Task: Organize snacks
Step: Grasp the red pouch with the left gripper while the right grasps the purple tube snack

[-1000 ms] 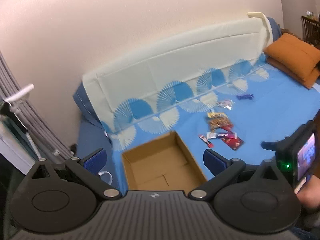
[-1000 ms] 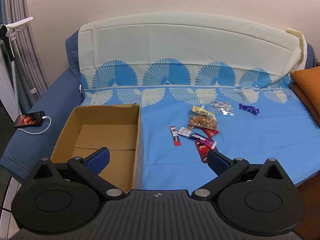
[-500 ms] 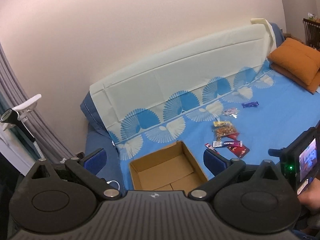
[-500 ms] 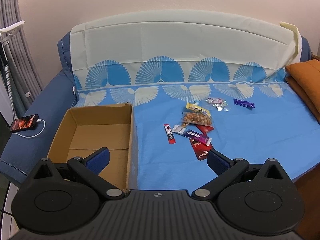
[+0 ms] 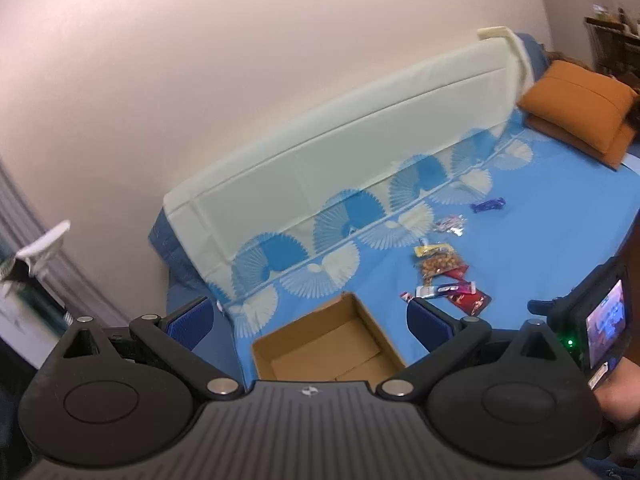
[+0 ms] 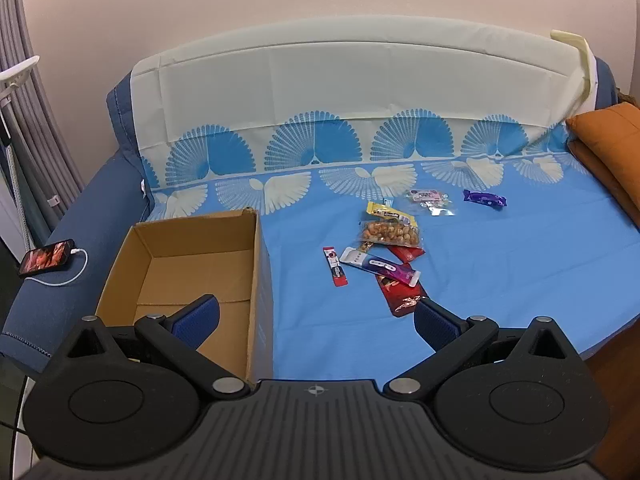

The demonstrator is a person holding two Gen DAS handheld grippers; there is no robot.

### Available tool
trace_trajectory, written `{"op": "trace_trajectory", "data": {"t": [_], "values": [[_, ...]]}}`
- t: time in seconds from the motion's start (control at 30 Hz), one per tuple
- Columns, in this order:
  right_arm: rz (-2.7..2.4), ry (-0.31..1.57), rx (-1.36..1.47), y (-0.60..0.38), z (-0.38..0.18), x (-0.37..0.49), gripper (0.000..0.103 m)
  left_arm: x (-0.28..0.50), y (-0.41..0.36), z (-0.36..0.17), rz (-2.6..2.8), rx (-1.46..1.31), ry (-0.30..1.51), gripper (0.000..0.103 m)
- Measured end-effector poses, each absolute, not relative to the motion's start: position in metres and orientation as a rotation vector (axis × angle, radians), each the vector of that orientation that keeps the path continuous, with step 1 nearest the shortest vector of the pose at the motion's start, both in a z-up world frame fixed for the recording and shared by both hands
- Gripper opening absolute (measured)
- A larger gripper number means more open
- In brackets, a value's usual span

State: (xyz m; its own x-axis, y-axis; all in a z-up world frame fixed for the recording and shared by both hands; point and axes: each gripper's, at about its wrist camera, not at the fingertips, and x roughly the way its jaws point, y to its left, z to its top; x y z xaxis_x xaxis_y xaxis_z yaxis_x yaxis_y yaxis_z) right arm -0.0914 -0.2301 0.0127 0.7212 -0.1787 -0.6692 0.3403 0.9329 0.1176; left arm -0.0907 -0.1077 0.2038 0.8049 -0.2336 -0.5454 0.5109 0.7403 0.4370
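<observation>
Here both grippers hang spread wide with nothing held: the left gripper (image 5: pixel 308 322) and the right gripper (image 6: pixel 316 320). From the right wrist view, the cardboard box (image 6: pixel 188 276) sits at eight o'clock, its top open and only bare flaps on its floor. The snacks lie loose on the blue sheet (image 6: pixel 500 280) at about one o'clock: a nut bag (image 6: pixel 390 233), a red stick (image 6: pixel 335 267), a white-purple bar (image 6: pixel 380 267), and a purple candy (image 6: pixel 484 199) farther out. Bare sheet separates box and snacks. A phone (image 6: pixel 48 258) lies on the sofa arm at nine o'clock.
</observation>
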Motion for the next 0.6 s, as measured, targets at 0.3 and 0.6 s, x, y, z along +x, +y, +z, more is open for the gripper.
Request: {"op": "trace_trajectory", "data": {"t": [0.3,0.6], "values": [[-0.419,0.604,0.324,-0.305,0.019,-0.113,0.103,-0.023,-0.165,0.172,-0.544,0.522,0.624,0.103],[-0.549,0.520,0.458,-0.444,-0.015,-0.122,0.103,0.102,-0.267,0.072,-0.560,0.536,0.788,0.103]]}}
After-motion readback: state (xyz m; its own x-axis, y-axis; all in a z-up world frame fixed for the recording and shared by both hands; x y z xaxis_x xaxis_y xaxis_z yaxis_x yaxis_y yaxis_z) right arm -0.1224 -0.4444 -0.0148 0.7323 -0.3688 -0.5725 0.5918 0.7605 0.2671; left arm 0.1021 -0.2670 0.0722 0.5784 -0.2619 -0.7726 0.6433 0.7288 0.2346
